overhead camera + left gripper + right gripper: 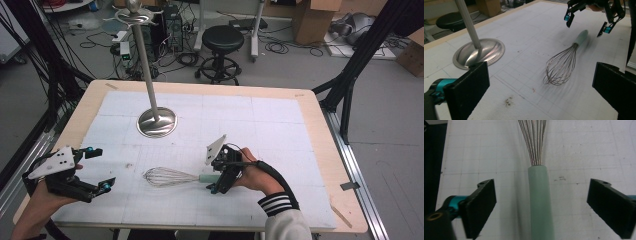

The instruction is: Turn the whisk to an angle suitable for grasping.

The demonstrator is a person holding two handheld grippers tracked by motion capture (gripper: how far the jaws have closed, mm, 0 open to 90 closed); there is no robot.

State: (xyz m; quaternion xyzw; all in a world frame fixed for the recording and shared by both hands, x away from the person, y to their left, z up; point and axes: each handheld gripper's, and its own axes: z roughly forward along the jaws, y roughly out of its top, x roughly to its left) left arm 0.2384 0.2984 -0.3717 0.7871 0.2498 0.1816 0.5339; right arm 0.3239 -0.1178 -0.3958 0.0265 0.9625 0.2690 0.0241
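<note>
A wire whisk with a pale green handle lies on the white gridded mat, wires pointing left in the high view. My right gripper hangs over the handle end, open. In the right gripper view its two pads stand well apart on either side of the handle, touching nothing. In the left gripper view the whisk lies ahead with the right gripper above its handle. My left gripper rests at the mat's front left, open and empty.
A metal stand with a round domed base and a tall pole rises behind the whisk, and its base is near the left gripper. The wooden table edge frames the mat. A black stool and cables are on the floor beyond.
</note>
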